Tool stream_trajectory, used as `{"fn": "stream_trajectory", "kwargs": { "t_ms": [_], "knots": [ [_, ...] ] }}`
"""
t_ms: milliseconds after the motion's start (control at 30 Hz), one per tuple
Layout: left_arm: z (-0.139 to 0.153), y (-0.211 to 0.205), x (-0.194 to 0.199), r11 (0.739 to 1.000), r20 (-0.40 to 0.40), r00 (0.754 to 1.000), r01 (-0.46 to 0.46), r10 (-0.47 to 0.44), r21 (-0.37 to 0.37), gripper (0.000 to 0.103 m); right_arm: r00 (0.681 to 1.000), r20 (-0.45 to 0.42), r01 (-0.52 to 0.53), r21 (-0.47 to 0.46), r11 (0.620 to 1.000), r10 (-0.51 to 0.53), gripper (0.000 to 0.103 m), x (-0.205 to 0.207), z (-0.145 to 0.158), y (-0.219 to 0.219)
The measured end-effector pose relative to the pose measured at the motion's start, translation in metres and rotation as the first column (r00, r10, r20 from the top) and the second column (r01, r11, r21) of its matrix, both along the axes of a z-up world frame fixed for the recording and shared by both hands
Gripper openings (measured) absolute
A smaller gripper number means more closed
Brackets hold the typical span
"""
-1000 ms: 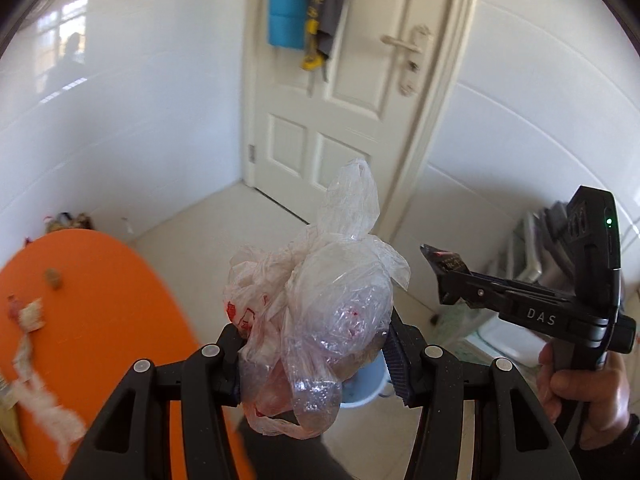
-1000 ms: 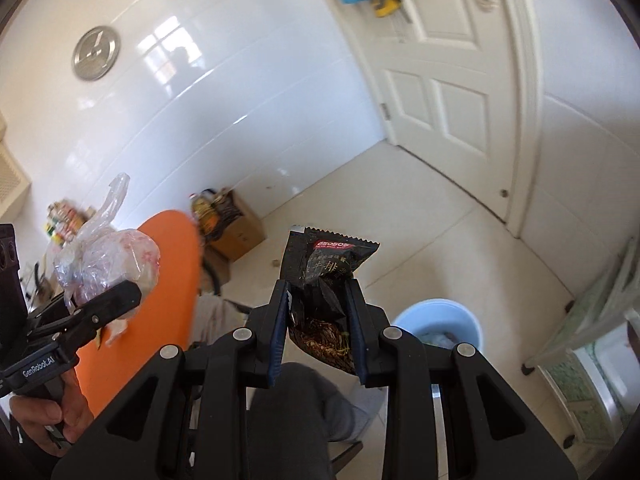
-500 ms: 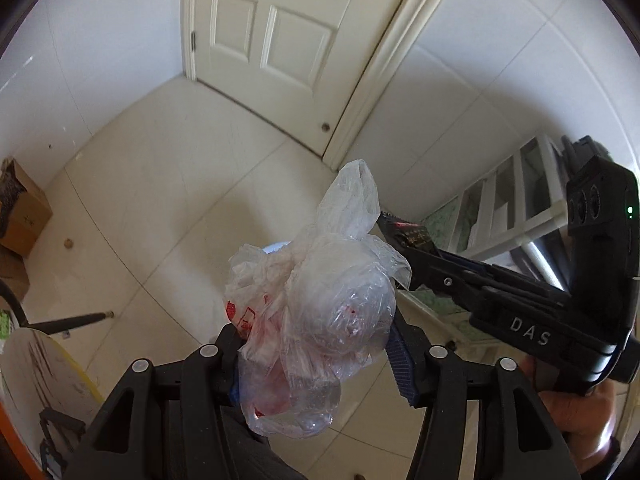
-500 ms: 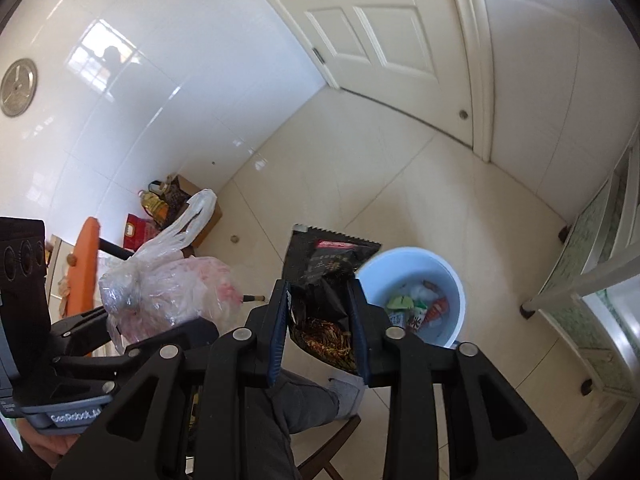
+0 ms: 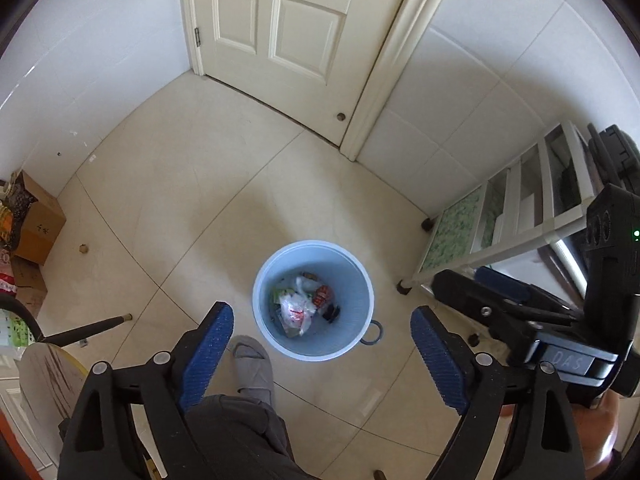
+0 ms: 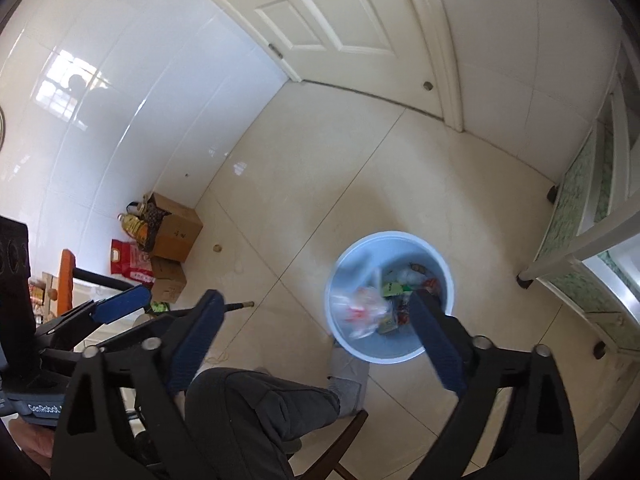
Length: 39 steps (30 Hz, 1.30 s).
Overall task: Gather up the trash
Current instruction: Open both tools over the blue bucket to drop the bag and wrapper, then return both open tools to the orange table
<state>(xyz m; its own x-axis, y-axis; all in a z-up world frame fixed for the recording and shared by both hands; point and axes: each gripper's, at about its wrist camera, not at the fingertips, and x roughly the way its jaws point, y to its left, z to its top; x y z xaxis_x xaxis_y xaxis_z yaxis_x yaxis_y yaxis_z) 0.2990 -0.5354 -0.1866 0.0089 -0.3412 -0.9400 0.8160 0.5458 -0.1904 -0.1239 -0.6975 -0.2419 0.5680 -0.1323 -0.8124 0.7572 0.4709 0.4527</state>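
A pale blue trash bin (image 5: 360, 280) stands on the tiled floor below both grippers; it also shows in the right wrist view (image 6: 448, 280). The clear plastic bag (image 5: 295, 312) lies inside it among other wrappers, blurred in the right wrist view (image 6: 360, 312). My left gripper (image 5: 320, 332) is open and empty above the bin. My right gripper (image 6: 316, 320) is open and empty, its right finger over the bin's mouth. The right gripper shows at the right of the left wrist view (image 5: 472, 292); the left gripper shows at the left of the right wrist view (image 6: 120, 308).
A white door (image 5: 280, 32) is ahead. A white shelf rack (image 5: 520, 216) stands at the right. Cardboard boxes (image 6: 176, 232) with bottles and a red bag sit by the left wall. The person's knee and slippered foot (image 5: 252, 368) are below the grippers.
Both grippers opened over the bin. The plastic bag left my left gripper and the dark snack wrapper left my right gripper; both dropped into the bin.
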Motion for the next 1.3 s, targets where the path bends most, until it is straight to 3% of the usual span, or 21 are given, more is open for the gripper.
{"fn": "stream_trajectory", "kwargs": {
  "t_ms": [233,400,567,700,833,967,1300],
  "knots": [
    [0.025,0.019,-0.042,0.998,0.098,0.994,-0.049,0.054,-0.048,0.09,0.999,0.021,0.03,-0.045,0.999,-0.029,0.103,-0.005,0.026,0.007],
    [0.057,0.068,-0.057,0.988,0.142,0.984,-0.089,0.107,-0.13,0.09,0.999,0.044,0.016,-0.095,0.995,-0.012,0.103,0.0,0.058,0.027],
    [0.107,0.147,-0.077,0.965,0.201,0.963,-0.132,0.179,-0.227,0.091,0.996,0.081,-0.015,-0.177,0.984,0.03,0.103,0.013,0.104,0.058],
    [0.141,0.206,-0.087,0.932,0.253,0.927,-0.193,0.276,-0.307,0.093,0.989,0.121,-0.05,-0.246,0.968,0.082,0.103,0.028,0.143,0.091],
    [0.171,0.259,-0.097,0.897,0.304,0.88,-0.245,0.365,-0.367,0.095,0.978,0.15,-0.092,-0.324,0.942,0.148,0.103,0.047,0.18,0.131],
    [0.198,0.316,-0.114,0.858,0.348,0.817,-0.307,0.459,-0.411,0.096,0.957,0.169,-0.151,-0.404,0.902,0.236,0.103,0.072,0.215,0.179],
    [0.242,0.461,-0.178,0.735,0.387,0.641,-0.457,0.663,-0.502,0.096,0.862,0.157,-0.311,-0.586,0.748,0.481,0.103,0.133,0.277,0.305]
  ]
}}
